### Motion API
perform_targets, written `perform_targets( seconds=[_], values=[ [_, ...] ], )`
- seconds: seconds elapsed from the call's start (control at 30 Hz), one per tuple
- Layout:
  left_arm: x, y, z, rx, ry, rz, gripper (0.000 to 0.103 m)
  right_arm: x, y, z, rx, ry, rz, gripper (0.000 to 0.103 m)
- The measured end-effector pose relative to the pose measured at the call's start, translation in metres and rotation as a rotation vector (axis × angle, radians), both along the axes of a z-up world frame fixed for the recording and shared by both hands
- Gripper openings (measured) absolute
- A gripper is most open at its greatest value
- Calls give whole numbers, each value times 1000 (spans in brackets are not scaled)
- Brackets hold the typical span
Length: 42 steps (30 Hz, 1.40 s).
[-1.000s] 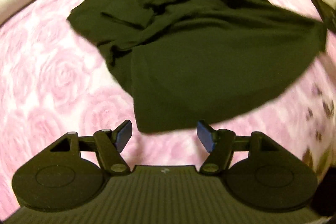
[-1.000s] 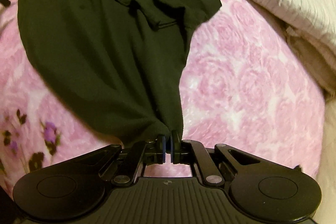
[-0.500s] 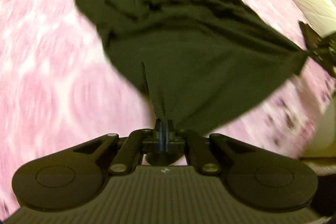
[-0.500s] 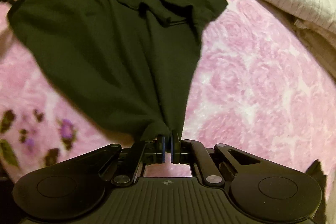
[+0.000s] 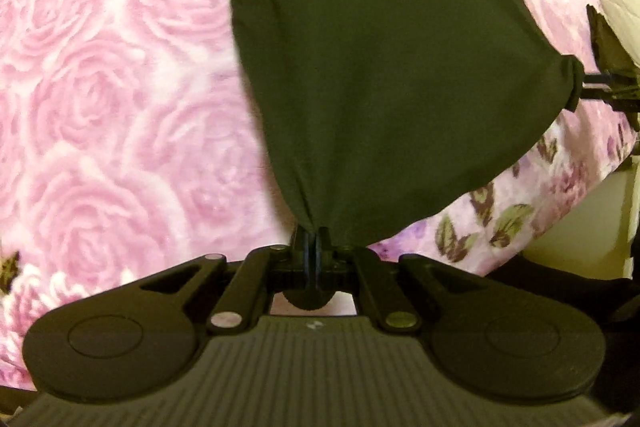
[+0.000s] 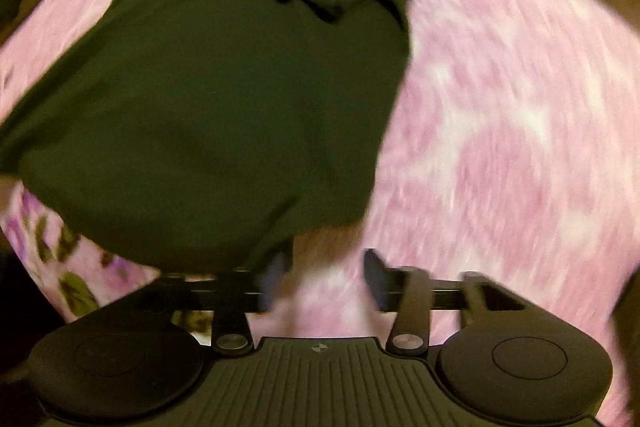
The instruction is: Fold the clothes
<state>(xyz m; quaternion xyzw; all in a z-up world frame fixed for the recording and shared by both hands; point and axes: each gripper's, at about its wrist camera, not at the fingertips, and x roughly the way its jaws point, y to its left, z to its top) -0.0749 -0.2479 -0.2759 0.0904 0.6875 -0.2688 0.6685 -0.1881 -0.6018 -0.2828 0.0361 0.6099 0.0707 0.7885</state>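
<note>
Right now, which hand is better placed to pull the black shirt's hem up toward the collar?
Left. The left tongs are shut on the hem of the black fabric T-shirt. The right tongs stand open beside the hem, gripping nothing, so they would need to regrasp first.

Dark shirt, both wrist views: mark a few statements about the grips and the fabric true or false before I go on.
1. The left gripper is shut on an edge of the shirt. True.
2. The right gripper is clamped on the shirt. False: its jaws stand apart in the blurred right wrist view, with pink cover showing between them.
3. The shirt lies over a pink rose-patterned cover. True.
4. The shirt is white. False: it is a very dark, blackish green.
</note>
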Motion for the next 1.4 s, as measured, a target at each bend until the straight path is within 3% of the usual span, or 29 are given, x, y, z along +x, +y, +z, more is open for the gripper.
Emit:
perform_targets(
  seconds=[0.1, 0.27, 0.53, 0.57, 0.6, 0.7, 0.87, 0.97, 1.17, 1.33, 1.4],
  values=[
    [7, 9, 2, 10, 1, 3, 0, -12, -13, -16, 130, 7, -132, 58],
    [17, 6, 6, 21, -5, -31, 0, -17, -15, -38, 296, -34, -234, 58],
    [16, -1, 5, 39, -14, -74, 0, -23, -8, -22, 295, -157, -221, 57],
    [16, -1, 5, 38, -16, -78, 0, -22, -12, -24, 307, -139, -240, 38],
    [16, -1, 7, 35, -19, -79, 0, -17, -14, -28, 317, -95, -250, 3],
    [20, 7, 28, 6, -51, -64, 0, -8, -25, -26, 313, 30, -249, 2],
    [16, 13, 59, -21, -56, -64, 0, -15, -59, 12, 335, 141, -230, 2],
    [-1, 9, 43, 9, -13, -85, 0, -17, -53, 10, 282, 211, -197, 2],
    [-32, 21, 2, 117, 43, -108, 0, -25, -17, -29, 209, 376, -115, 2],
    [-24, 36, 1, 105, 65, -62, 0, -32, -9, -33, 164, 357, -91, 4],
    [-20, 38, 3, 149, 53, -85, 2, -27, -8, -26, 74, 355, -75, 20]
  ],
)
